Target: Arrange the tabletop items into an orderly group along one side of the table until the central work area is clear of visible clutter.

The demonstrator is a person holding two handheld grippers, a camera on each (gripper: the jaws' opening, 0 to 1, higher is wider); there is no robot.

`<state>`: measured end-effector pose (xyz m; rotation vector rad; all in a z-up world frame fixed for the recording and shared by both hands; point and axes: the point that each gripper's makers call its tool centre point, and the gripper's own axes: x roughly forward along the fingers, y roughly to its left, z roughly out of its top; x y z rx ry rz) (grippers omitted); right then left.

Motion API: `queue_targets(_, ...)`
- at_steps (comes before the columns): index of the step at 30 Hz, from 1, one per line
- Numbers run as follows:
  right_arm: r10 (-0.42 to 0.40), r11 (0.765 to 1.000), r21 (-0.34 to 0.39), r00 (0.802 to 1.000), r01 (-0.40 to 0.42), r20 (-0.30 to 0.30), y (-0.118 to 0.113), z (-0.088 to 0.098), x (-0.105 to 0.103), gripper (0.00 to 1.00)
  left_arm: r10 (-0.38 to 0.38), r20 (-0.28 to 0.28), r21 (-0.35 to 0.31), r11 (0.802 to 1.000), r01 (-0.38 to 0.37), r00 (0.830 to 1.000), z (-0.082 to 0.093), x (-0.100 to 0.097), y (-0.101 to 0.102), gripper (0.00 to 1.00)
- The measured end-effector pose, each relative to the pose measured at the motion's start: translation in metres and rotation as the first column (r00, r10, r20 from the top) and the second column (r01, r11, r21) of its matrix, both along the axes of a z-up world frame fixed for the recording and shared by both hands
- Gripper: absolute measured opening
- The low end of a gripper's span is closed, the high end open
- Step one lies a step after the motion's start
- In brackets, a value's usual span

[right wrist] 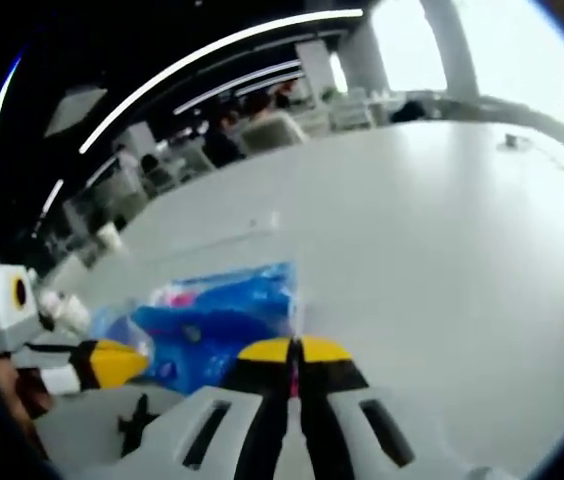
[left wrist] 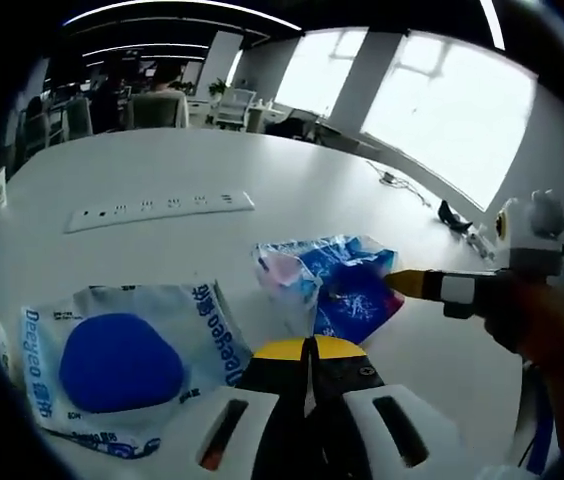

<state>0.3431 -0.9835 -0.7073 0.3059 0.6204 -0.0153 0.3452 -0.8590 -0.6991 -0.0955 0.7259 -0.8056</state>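
Open-plan office. Big white meeting table with a power socket strip set flush in its top, toward the far-left edge. Long linear ceiling lights run overhead in curved bands. Large windows line one wall, split by a white pillar. Behind the table's far edge: office chairs, desks, a seated person with back turned. More chairs and desks show past the far edge in the right gripper view. Cables lie near the window-side edge.

White table — two plastic packets, power strip.
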Motion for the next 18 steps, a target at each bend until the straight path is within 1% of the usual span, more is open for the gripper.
queue_targets(3,0.002,1.0,0.002,1.0,-0.002,-0.003,-0.003,-0.004,0.003,0.0,-0.009,0.01,0.025,1.0,0.009,1.0,-0.004,0.0,-0.003,0.0)
queue_targets(6,-0.005,1.0,0.02,1.0,0.005,-0.007,-0.008,-0.008,0.011,0.0,0.0,0.003,0.033,0.999,0.0,1.0,-0.009,0.005,-0.003,0.0)
queue_targets(9,0.016,1.0,0.009,1.0,-0.016,-0.011,-0.008,-0.015,0.012,0.0,-0.011,-0.006,0.049,0.999,0.011,1.0,-0.012,0.004,-0.004,0.0)
queue_targets(10,0.016,1.0,0.015,1.0,-0.015,-0.023,-0.008,-0.017,0.011,0.0,-0.014,-0.007,0.055,0.998,0.014,1.0,-0.014,0.004,-0.004,0.0)
queue_targets(12,0.025,1.0,0.018,0.999,-0.024,-0.031,-0.008,-0.02,0.009,0.0,-0.015,-0.001,0.08,0.997,0.015,1.0,-0.018,0.007,-0.002,0.0)
queue_targets(14,0.028,0.999,0.027,0.999,-0.027,-0.026,-0.009,-0.021,0.009,0.0,-0.014,-0.007,0.087,0.996,0.014,1.0,-0.021,0.007,-0.001,0.0)
queue_targets(16,0.039,0.999,0.018,0.999,-0.039,-0.016,-0.01,-0.021,0.012,0.0,-0.014,-0.017,0.087,0.996,0.016,1.0,-0.022,0.006,-0.001,0.0)
queue_targets(18,0.042,0.999,0.02,0.999,-0.042,-0.015,-0.009,-0.021,0.012,0.0,-0.017,-0.008,0.095,0.995,0.018,1.0,-0.022,0.005,-0.001,0.0)
